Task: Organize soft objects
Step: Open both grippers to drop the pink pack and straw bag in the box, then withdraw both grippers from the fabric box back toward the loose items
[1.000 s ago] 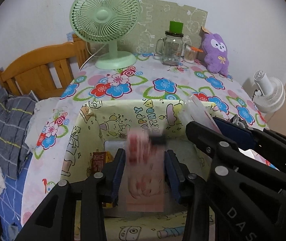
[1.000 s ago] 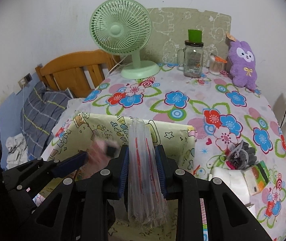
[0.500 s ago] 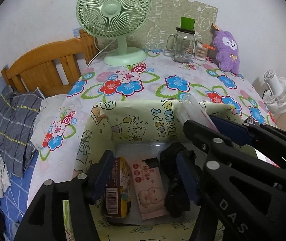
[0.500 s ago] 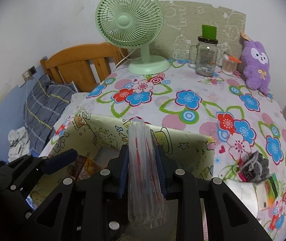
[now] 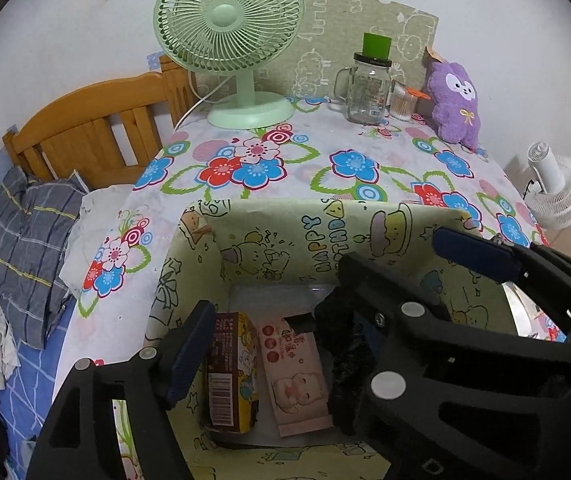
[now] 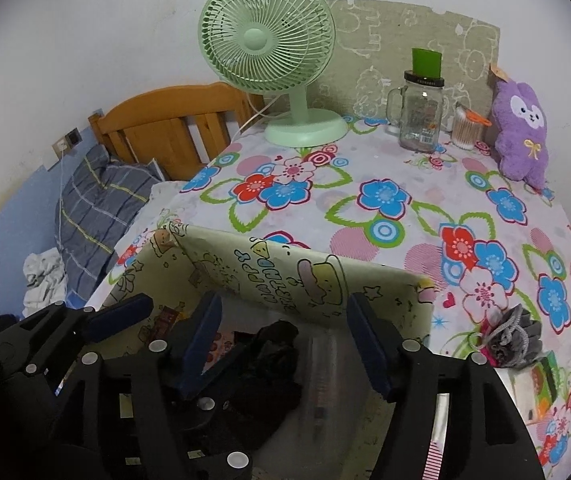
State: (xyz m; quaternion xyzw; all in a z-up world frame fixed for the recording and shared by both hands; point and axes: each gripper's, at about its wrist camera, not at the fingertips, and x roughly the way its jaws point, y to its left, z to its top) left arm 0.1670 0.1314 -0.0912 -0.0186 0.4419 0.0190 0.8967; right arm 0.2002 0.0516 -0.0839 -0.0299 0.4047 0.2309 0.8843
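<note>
Left wrist view: the left hand-held gripper (image 5: 269,356) hangs spread and empty over the yellow cartoon-printed storage box (image 5: 285,236), which stands on the floral-clothed surface (image 5: 325,160). On the box floor lie a brown snack carton (image 5: 227,376), a pink wet-wipes pack with a baby's face (image 5: 297,376) just beside it, and a dark crumpled soft item (image 5: 345,360) just beside the pack. The right hand-held gripper (image 5: 425,264) crosses the box's right side, partly hiding its contents.

Right wrist view: the right hand-held gripper (image 6: 285,344) is spread wide inside the box (image 6: 277,272), holding nothing. Below it lie the dark item (image 6: 273,360) and a clear, long plastic packet (image 6: 321,376). Outside the box, near its right wall, wait a grey drawstring pouch (image 6: 513,336) and a white and green packet (image 6: 533,388).

Risks, as I judge them: with both tools crowded in one box, lifting out carelessly could knock fingers together, snag the dark item, or tip the thin box wall. Reaching for the pouch could drag the cloth.
</note>
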